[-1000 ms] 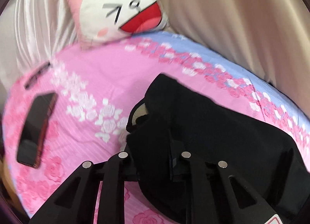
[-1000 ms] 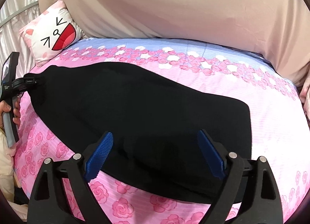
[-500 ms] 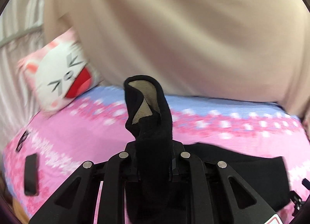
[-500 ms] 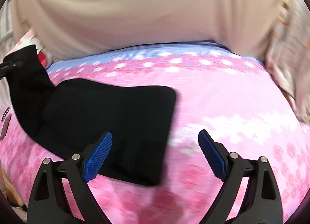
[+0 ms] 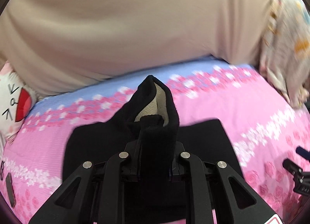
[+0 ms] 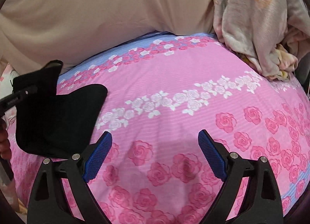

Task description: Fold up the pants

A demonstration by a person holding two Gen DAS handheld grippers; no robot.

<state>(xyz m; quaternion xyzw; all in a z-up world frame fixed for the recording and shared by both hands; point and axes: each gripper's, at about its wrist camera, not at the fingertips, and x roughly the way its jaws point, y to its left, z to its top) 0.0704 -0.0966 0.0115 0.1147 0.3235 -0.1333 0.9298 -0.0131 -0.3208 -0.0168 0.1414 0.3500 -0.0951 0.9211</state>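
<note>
Left gripper (image 5: 154, 165) clamped the raised end of the black fleece-lined pants (image 5: 153, 134), whose folded bulk lay left of the wide-open, empty right gripper (image 6: 155, 154).

The right gripper (image 6: 155, 147) hangs with its blue-padded jaws spread wide over bare pink rose-print bedsheet (image 6: 193, 72), while at far left the left gripper (image 6: 18, 96) pinches a lifted end of the black pants (image 6: 56, 119), and a crumpled pale blanket (image 6: 257, 30) lies upper right.
</note>
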